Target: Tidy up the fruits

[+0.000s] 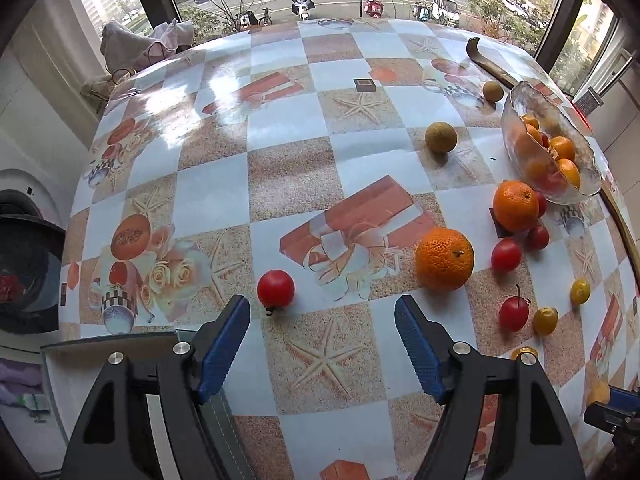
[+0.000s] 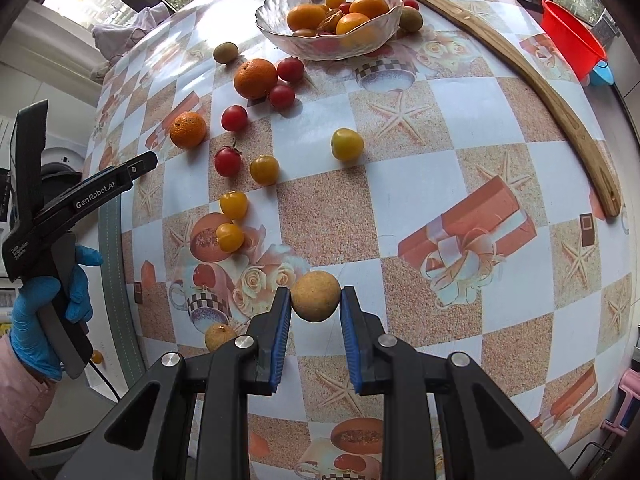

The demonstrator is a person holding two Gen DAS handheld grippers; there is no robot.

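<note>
Checkered table [image 2: 400, 208]; right gripper [image 2: 316, 300] clasps brown fruit [image 2: 316, 297], unseen by spread left gripper [image 1: 322, 316].

Small yellow fruit [image 1: 523, 353] half-hidden behind the left hand-held gripper [image 1: 322, 344], worktop [image 2: 440, 128] near edge cut off, red basin [image 2: 572, 42] partly out of frame

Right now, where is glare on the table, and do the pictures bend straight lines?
Left wrist view: window glare whitens the far-left part of the tablecloth; its checks curve like a dome. Right wrist view: no strong glare; the wooden stick looks bowed; the brown fruit between the right hand-held gripper fingers is sharp.
</note>
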